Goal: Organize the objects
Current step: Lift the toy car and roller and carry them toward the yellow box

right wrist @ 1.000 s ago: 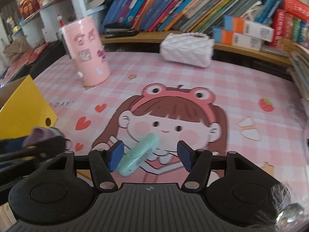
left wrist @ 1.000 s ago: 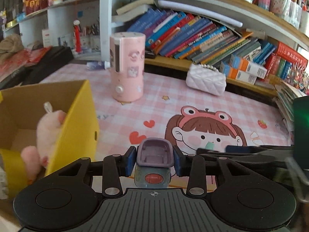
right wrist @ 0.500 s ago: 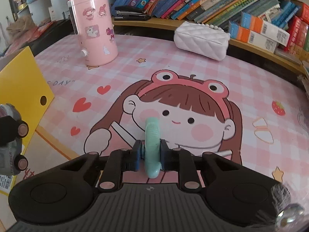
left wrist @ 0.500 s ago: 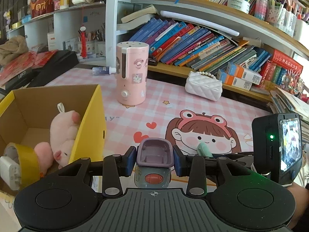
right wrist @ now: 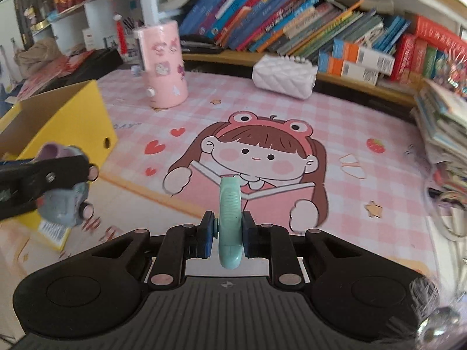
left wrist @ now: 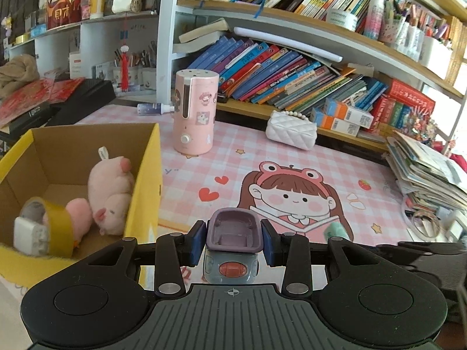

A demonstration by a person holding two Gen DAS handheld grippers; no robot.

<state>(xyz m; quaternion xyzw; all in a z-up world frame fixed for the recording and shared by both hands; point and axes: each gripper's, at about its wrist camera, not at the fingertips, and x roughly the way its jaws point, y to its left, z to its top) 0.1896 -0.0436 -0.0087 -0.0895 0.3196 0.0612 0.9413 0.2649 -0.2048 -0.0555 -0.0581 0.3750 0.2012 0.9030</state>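
Observation:
My left gripper [left wrist: 232, 240] is shut on a grey and purple toy car [left wrist: 232, 248], held above the pink mat just right of the yellow cardboard box [left wrist: 146, 175]. The box holds a pink plush pig [left wrist: 111, 192], a yellow tape roll [left wrist: 55, 227] and a small white item [left wrist: 27, 236]. My right gripper [right wrist: 227, 233] is shut on a mint green clip [right wrist: 230, 218], raised over the mat. The toy car [right wrist: 64, 201] and box [right wrist: 84, 116] also show at the left of the right wrist view.
A pink cylindrical humidifier [left wrist: 195, 116] and a white quilted purse [left wrist: 291, 129] stand at the back of the mat. Bookshelves [left wrist: 292, 73] run behind. A paper stack [left wrist: 423, 172] lies at the right edge. A small bottle [left wrist: 151, 108] lies behind the box.
My right gripper has shut on the green clip and lifted it off the mat. My left gripper has risen and pulled back with the toy car, showing more of the box's inside.

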